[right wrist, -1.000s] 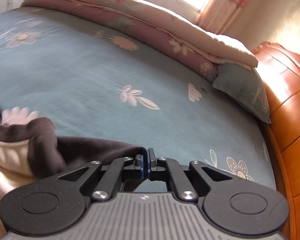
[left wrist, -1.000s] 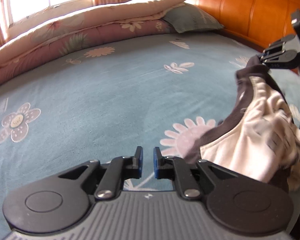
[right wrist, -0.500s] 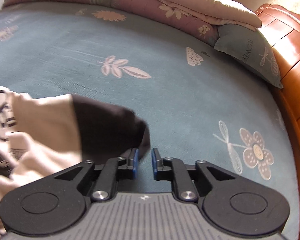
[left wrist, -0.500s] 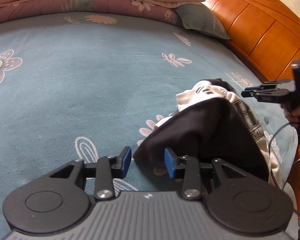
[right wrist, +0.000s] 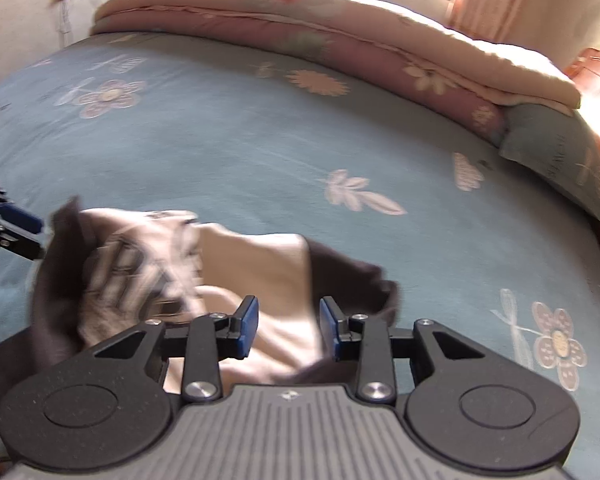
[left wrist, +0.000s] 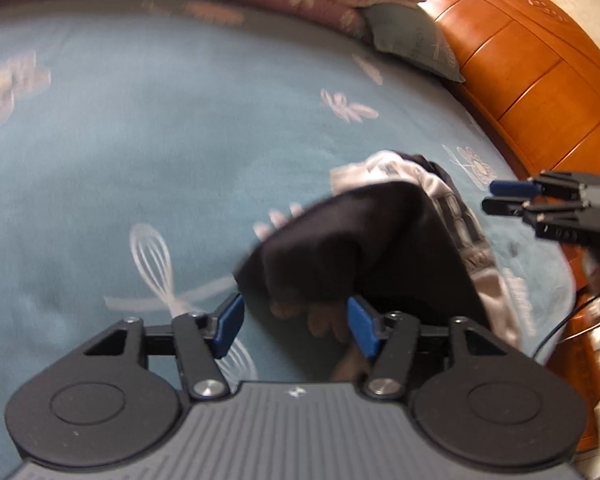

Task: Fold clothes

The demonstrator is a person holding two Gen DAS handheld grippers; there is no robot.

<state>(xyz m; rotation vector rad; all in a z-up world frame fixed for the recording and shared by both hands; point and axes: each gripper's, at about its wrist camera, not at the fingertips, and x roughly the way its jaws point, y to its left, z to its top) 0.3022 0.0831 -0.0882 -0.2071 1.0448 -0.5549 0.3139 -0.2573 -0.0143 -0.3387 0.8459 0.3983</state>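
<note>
A dark brown and cream garment with printed lettering lies in a loose heap on the teal flowered bedsheet. My left gripper hovers at its near dark edge. Its jaws are opening and the blue pads stand apart from the cloth. In the right wrist view the cream side of the garment lies under my right gripper. Those jaws are opening too, with fabric seen between the pads but not pinched. Each gripper shows in the other's view: the right gripper and the left gripper.
A folded pink and cream quilt runs along the far side of the bed, with a grey-green pillow at its end. The orange wooden headboard stands on the right. A black cable hangs near the bed edge.
Both grippers were shut a second ago with the garment stretched between them. Both jaws have since spread and let go, and the garment has dropped into a heap on the sheet.
</note>
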